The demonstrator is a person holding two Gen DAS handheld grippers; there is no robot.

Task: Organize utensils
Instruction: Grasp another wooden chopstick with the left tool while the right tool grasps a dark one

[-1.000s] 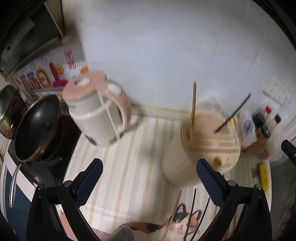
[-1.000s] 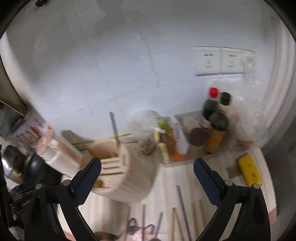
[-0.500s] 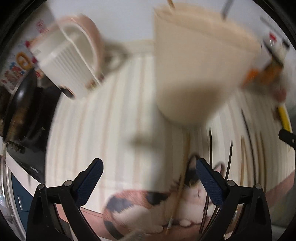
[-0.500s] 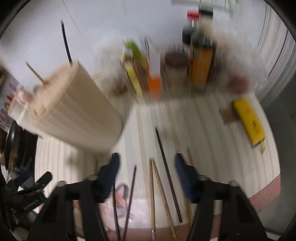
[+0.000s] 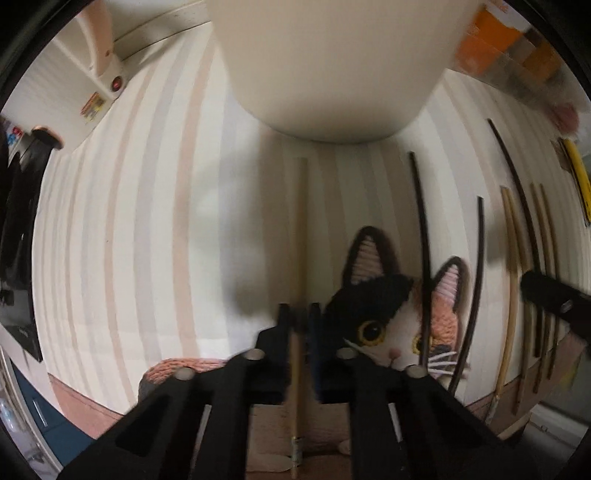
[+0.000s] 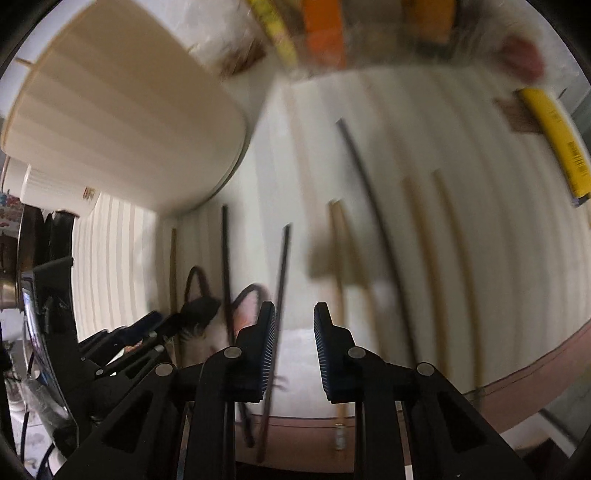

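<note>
Both grippers lower, left gripper (image 5: 300,317) now clamping bamboo chopstick (image 5: 300,236)

**Pretty sure this is somebody's home kitchen**

It's a lived-in cooking corner. The surface (image 5: 122,206) is covered with a striped mat that has a knitted-looking calico cat (image 5: 384,314) on it, very homey, not a lab or shop. Chopsticks (image 6: 373,206), dark ones and wooden ones, lie spread out across it, next to a big cream utensil holder (image 6: 122,110). Toward the back there's a blurry cluster of sauce bottles and packets (image 6: 332,33), orange and yellow labels mostly. Off to the left sit a white kettle-type appliance (image 5: 92,48) with a red light and the dark edge of a pan (image 6: 27,236).
</note>
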